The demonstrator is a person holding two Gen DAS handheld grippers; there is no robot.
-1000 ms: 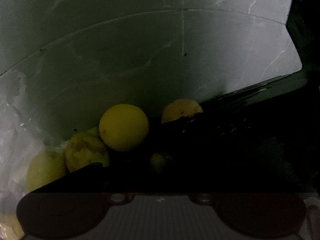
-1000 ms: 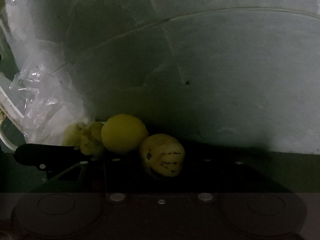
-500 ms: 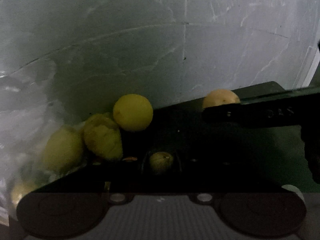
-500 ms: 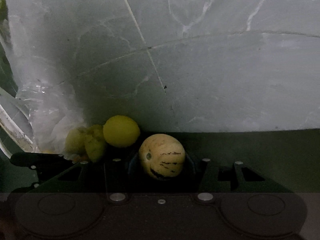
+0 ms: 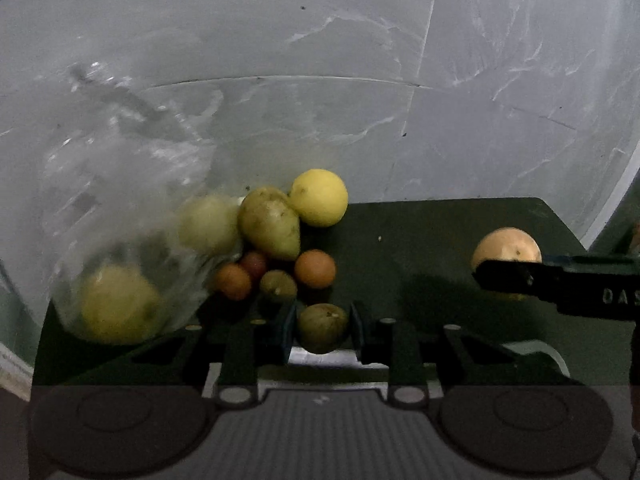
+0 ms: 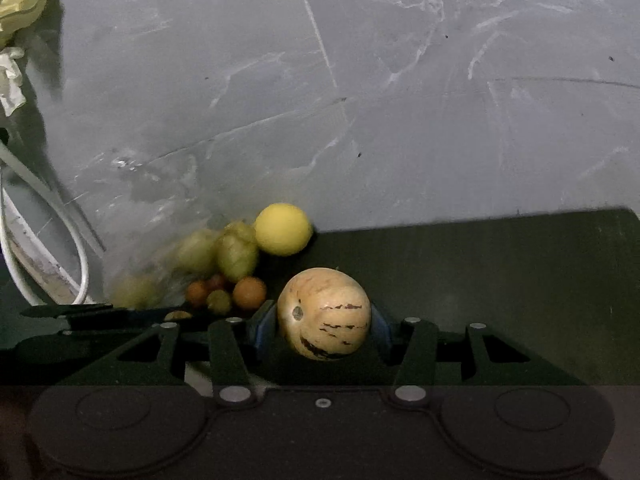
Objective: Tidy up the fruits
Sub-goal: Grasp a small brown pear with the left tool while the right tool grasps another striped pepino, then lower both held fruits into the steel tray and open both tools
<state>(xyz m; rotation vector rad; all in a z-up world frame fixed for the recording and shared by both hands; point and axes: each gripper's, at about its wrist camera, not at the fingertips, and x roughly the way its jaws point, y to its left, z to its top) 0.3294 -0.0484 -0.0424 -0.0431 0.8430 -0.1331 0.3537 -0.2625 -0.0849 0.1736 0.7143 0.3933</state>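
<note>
My left gripper (image 5: 322, 330) is shut on a small green fruit (image 5: 322, 326). Ahead of it on the dark mat (image 5: 420, 240) lies a heap: a yellow lemon (image 5: 319, 197), a green pear (image 5: 270, 228), several small orange and green fruits (image 5: 315, 269), and more yellow fruit inside a clear plastic bag (image 5: 120, 216). My right gripper (image 6: 324, 328) is shut on a tan striped melon (image 6: 324, 314), also visible at the right of the left wrist view as the melon (image 5: 506, 246) behind a black finger (image 5: 560, 284). The same lemon (image 6: 283, 229) lies beyond.
The mat (image 6: 500, 272) lies on a grey marble floor (image 6: 360, 100). A white cable (image 6: 48, 240) and crumpled paper (image 6: 20, 8) lie at the far left of the right wrist view. Bare mat stretches to the right of the fruit heap.
Both grippers have risen and pulled back from the heap, each carrying its fruit. More of the mat and the small orange fruits have come into view.
</note>
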